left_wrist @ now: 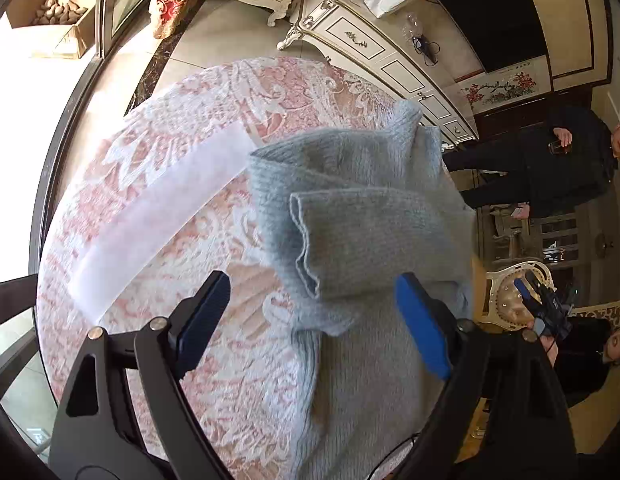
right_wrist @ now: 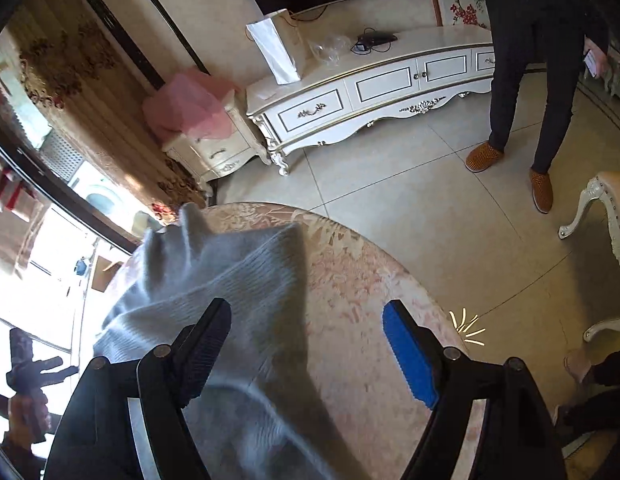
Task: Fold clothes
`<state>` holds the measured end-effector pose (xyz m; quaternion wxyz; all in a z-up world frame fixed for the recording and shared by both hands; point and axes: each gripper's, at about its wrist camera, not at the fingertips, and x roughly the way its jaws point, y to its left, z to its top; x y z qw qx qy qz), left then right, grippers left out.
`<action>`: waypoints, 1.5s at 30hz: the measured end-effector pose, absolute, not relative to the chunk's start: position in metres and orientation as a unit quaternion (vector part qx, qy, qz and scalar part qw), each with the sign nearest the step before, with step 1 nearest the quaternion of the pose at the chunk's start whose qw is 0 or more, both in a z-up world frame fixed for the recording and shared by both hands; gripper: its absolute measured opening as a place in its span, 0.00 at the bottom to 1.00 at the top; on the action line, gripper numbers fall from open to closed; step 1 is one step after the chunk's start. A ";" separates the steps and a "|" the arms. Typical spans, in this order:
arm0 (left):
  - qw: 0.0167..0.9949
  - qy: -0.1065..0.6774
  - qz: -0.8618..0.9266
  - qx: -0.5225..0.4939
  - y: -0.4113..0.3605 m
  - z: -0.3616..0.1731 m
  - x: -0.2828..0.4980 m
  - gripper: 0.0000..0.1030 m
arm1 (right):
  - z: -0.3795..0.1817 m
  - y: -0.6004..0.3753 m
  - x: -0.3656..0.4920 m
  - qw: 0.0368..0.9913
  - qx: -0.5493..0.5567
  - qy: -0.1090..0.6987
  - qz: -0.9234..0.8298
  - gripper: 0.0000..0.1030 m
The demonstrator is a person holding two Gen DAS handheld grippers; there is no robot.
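Sweater (left_wrist: 361,208): grey-blue ribbed knit, partly folded, one sleeve with its open cuff doubled across the body; lies on your round table (left_wrist: 182,216) with its pink lace cloth. Your left gripper (left_wrist: 313,320) and right gripper (right_wrist: 308,344): jaws wide, holding nothing.

Both tongs hang tilted down over the round surface (left_wrist: 170,208). The left tongs (left_wrist: 313,316) gape wide, pads clear of the cloth. The right tongs (right_wrist: 308,344) gape too, gripping nothing.
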<state>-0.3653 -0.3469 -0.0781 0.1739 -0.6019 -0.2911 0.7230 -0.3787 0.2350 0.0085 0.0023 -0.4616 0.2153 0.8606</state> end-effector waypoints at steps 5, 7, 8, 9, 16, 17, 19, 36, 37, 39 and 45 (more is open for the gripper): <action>0.197 -0.295 0.702 -0.618 -0.363 -0.075 -0.286 0.84 | 0.071 0.282 -0.243 0.050 -0.453 0.207 0.866 0.77; 0.203 -0.277 0.695 -0.632 -0.359 -0.072 -0.243 0.84 | 0.090 0.308 -0.182 0.115 -0.458 0.195 0.860 0.77; 0.205 -0.270 0.690 -0.640 -0.355 -0.073 -0.222 0.84 | 0.098 0.318 -0.152 0.153 -0.459 0.177 0.857 0.77; 0.205 -0.265 0.683 -0.649 -0.349 -0.076 -0.202 0.84 | 0.105 0.327 -0.124 0.188 -0.458 0.160 0.854 0.78; 0.202 -0.250 0.657 -0.682 -0.291 -0.110 -0.108 0.83 | 0.014 0.315 -0.070 0.109 -0.542 0.178 0.814 0.85; 0.188 -0.240 0.663 -0.684 -0.284 -0.112 -0.100 0.83 | -0.005 0.308 -0.077 0.090 -0.550 0.181 0.810 0.85; 0.172 -0.240 0.664 -0.687 -0.274 -0.114 -0.089 0.83 | -0.040 0.293 -0.091 0.056 -0.569 0.193 0.797 0.85; 0.112 -0.319 0.727 -0.598 -0.290 -0.060 -0.194 0.82 | -0.049 0.238 -0.235 -0.114 -0.523 0.198 0.822 0.85; 0.105 -0.322 0.728 -0.596 -0.292 -0.064 -0.194 0.82 | -0.056 0.242 -0.239 -0.111 -0.529 0.209 0.815 0.85; 0.098 -0.343 0.732 -0.581 -0.301 -0.064 -0.209 0.82 | -0.068 0.248 -0.246 -0.106 -0.539 0.232 0.803 0.85; 0.135 -0.339 0.757 -0.542 -0.302 -0.044 -0.318 0.82 | -0.051 0.234 -0.305 -0.116 -0.493 0.283 0.814 0.85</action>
